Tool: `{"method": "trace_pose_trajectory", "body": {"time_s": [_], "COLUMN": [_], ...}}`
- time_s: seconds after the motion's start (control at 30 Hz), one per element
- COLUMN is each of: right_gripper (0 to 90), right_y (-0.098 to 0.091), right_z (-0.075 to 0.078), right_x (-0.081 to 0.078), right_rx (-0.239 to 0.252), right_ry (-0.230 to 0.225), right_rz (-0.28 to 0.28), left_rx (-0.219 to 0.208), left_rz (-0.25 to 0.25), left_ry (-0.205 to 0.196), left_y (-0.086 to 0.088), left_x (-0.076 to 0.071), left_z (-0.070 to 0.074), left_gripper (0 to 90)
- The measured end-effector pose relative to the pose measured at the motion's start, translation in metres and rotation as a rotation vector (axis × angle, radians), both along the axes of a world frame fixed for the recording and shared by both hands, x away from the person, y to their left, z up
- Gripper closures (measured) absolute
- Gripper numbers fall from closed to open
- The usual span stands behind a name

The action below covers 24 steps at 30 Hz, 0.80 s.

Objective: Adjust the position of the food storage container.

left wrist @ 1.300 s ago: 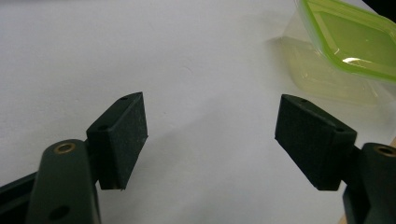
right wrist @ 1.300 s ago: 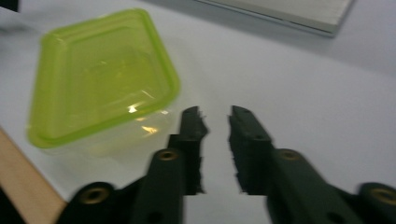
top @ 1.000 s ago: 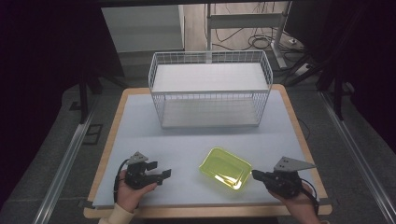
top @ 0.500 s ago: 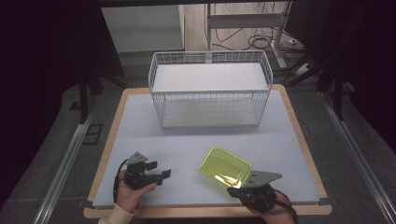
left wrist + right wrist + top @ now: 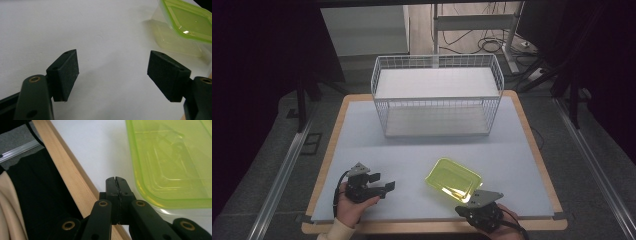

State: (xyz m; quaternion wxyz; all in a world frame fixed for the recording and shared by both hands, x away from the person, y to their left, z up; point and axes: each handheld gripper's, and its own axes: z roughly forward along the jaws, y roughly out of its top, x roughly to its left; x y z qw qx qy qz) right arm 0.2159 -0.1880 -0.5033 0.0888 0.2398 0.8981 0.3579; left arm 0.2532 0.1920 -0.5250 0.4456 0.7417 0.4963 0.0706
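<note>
One yellow-green lidded container (image 5: 454, 179) lies on the worktop (image 5: 522, 150) near its front edge, one white wire basket (image 5: 437, 95) well behind it. The left tongs (image 5: 382, 184) are spread wide, empty; the right tongs (image 5: 116, 185) are pressed together just beside the container's corner

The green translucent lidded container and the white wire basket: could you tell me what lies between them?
Nothing: the high view shows bare table surface between container and basket.

basket (image 5: 437, 102) at table's (image 5: 522, 150) back | container (image 5: 454, 179) front, right of centre
</note>
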Motion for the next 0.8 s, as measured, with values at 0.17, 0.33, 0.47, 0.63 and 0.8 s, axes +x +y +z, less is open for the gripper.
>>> {"method": "trace_pose_trajectory", "body": {"time_s": [0.17,0.33,0.47,0.63,0.8], "right_gripper": [90.0,90.0,90.0,90.0,90.0], "right_y": [-0.005,-0.010,-0.015,-0.022,-0.031], "right_z": [0.000,-0.002,-0.004,-0.007,-0.010], "right_x": [0.004,0.008,0.013,0.020,0.028], "right_rx": [-0.001,-0.016,-0.020,-0.024,-0.025], "right_ry": [0.004,0.003,0.002,0.005,0.015], "right_rz": [-0.023,-0.048,-0.076,-0.100,-0.135], "left_rx": [0.002,0.002,0.003,0.001,0.003], "left_rz": [-0.002,-0.002,-0.003,-0.003,-0.005], "left_ry": [0.001,0.001,0.002,0.001,-0.001], "left_y": [0.000,0.000,0.000,0.000,0.000], "left_x": [0.000,0.000,0.000,0.000,0.000], "left_z": [0.000,0.000,-0.001,0.000,0.000], "left_gripper": [24.8,24.8,24.8,24.8,24.8]}}
